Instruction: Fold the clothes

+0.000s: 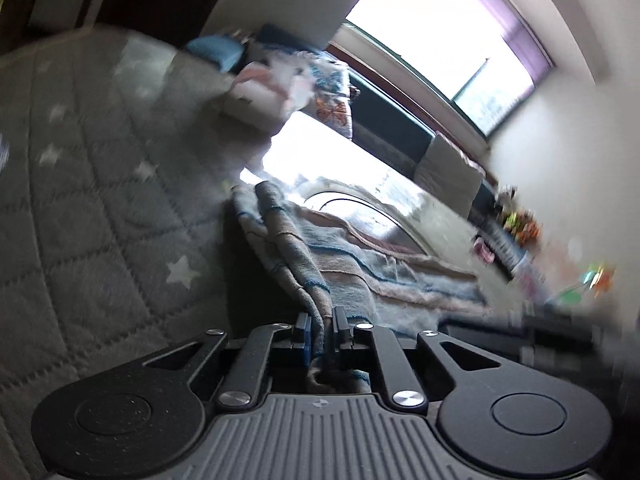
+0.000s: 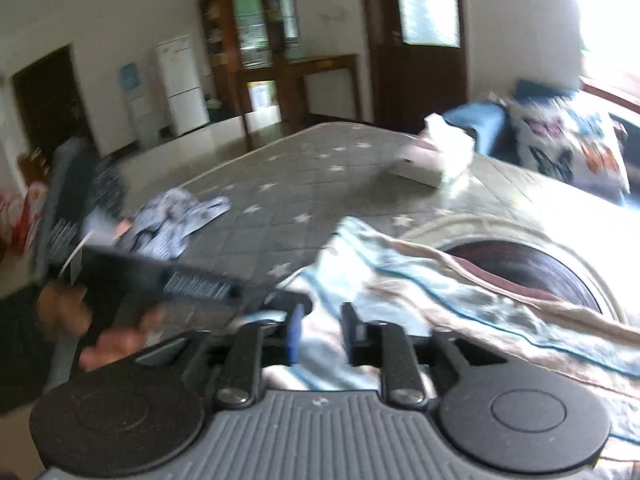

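My left hand-held gripper (image 1: 323,328) pinches the striped garment's (image 1: 360,264) near edge, right hand-held gripper (image 2: 320,334) straddles it part-open without gripping, cloth running ahead-right over the bed (image 2: 288,184).

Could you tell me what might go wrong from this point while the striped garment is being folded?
1. The right gripper stands open around the striped garment, so that side could slip and sag.
2. The left gripper pinches only a thin bunched edge; a pull might tug it free.
3. The tissue box lies on the quilted cover nearby; swinging cloth might catch it.
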### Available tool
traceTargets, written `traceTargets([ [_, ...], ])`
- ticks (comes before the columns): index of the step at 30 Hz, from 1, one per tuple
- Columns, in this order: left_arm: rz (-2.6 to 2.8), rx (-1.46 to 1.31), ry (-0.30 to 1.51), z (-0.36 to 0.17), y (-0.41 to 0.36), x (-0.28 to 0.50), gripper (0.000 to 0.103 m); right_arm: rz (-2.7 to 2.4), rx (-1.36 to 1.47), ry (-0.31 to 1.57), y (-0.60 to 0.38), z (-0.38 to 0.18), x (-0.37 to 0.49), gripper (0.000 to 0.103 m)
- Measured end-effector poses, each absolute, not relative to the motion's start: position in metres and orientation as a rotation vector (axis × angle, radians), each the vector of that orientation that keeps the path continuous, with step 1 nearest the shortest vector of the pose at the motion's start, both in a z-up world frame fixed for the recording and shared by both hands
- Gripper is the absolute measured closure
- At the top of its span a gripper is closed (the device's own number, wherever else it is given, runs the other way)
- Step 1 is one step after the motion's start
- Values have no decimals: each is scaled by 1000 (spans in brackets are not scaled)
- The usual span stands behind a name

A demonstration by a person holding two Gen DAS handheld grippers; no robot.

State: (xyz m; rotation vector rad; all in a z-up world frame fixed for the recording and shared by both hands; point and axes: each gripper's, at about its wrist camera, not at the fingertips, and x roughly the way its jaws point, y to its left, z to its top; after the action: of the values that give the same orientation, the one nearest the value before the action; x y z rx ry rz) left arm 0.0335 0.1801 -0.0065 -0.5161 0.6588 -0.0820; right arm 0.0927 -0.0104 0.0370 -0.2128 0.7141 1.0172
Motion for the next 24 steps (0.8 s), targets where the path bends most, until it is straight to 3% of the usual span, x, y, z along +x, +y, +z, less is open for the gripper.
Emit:
traceTargets([
  [1, -87, -477, 653, -4, 173, 34, 93, 1010, -198, 728, -9, 37, 98, 67],
  [10, -79, -323, 653, 8, 132, 42, 92, 1007, -141, 949, 36, 24, 159, 58],
  [24, -8, -265, 661, 7, 103, 48, 92, 911, -387, 1048, 75, -1, 163, 55],
])
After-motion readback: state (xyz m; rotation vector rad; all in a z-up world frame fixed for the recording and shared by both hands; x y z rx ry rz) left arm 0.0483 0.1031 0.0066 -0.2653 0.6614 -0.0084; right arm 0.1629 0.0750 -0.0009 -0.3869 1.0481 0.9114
